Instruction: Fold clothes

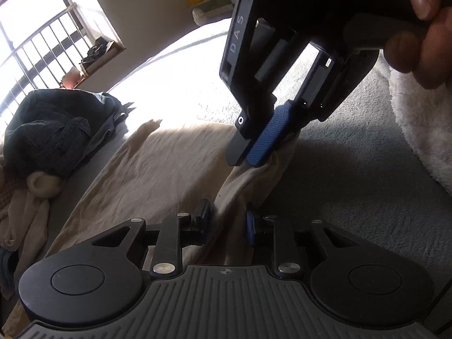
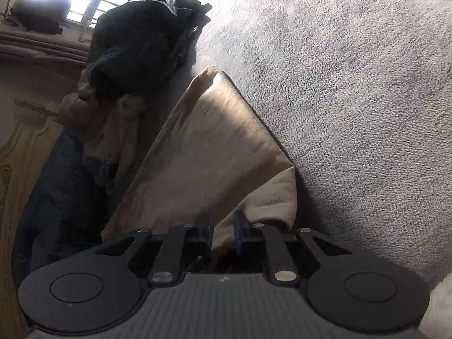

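The left hand-held gripper [image 1: 228,216] is clamped on a raised fold of the beige garment [image 1: 158,163]. At its one o'clock, the right hand-held gripper [image 1: 261,147], held by a hand [image 1: 418,28], pinches the same fold. The garment lies spread on the grey carpet [image 1: 353,169]. At ten o'clock sits a pile of dark denim clothes [image 1: 50,130].

Left gripper [image 1: 228,217]: showing a matte black body carrying two round discs, a ribbed grey plate, silver rivets and blue textured pads. Right gripper [image 1: 261,144]: displaying black housing lettered "DAS", a white-ringed screw and a blue knurled pad [image 1: 267,138].
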The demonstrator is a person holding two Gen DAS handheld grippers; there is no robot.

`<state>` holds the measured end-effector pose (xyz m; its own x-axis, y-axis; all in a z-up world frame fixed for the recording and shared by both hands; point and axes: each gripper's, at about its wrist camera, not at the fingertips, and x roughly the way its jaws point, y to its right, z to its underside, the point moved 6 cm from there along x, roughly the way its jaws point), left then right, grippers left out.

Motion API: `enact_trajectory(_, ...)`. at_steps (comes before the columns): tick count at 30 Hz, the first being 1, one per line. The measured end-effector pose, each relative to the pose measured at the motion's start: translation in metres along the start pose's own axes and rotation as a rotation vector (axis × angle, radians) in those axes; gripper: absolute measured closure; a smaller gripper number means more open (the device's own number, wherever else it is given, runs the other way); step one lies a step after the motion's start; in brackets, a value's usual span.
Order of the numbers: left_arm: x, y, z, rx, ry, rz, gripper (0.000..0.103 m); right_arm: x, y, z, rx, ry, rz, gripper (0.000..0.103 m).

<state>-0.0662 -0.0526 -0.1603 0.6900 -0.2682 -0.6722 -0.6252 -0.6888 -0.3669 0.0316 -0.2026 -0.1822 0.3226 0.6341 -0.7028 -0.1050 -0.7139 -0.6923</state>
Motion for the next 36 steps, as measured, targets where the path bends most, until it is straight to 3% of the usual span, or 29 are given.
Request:
enact_trajectory(1, 0.0, -0.001, 0.001, -0.014, -0.001, 0.01, 0.075, 0.003, 0.007, 0.002, 0.016, -0.016, 0.009, 0.101)
enact_trajectory(2, -0.001, -0.001, 0.002, -0.029, 0.007, 0.015, 0.074, 0.006, 0.013, 0.004, 0.034, -0.031, 0.014, 0.103)
enact_trajectory(5, -0.005, -0.007, 0.002, -0.075, 0.012, 0.059, 0.074, 0.005, 0.013, 0.004, 0.026, -0.04, 0.02, 0.103)
enact_trajectory(11, -0.031, -0.047, 0.011, -0.338, 0.013, 0.219, 0.072, 0.003, 0.006, 0.011, -0.039, -0.024, 0.055, 0.103)
enact_trajectory(16, -0.054, -0.098, 0.032, -0.614, 0.022, 0.178, 0.066, 0.001, 0.0, 0.011, -0.096, -0.014, 0.083, 0.103)
enact_trajectory(20, -0.041, -0.112, 0.066, -0.71, -0.066, 0.105, 0.066, -0.003, -0.014, 0.014, -0.183, -0.007, 0.14, 0.103)
enact_trajectory(25, -0.041, -0.12, 0.082, -0.856, -0.029, 0.129, 0.066, -0.016, -0.062, 0.017, -0.41, 0.046, 0.194, 0.103)
enact_trajectory(30, -0.043, -0.123, 0.084, -0.894, -0.027, 0.137, 0.066, 0.007, -0.108, 0.018, -0.66, 0.089, 0.233, 0.103)
enact_trajectory(32, -0.045, -0.122, 0.086, -0.899, -0.025, 0.133, 0.066, 0.035, -0.097, 0.029, -0.758, 0.035, 0.337, 0.103)
enact_trajectory(36, -0.045, -0.126, 0.089, -0.94, -0.022, 0.149, 0.066, 0.044, -0.084, 0.043, -0.835, 0.08, 0.354, 0.103)
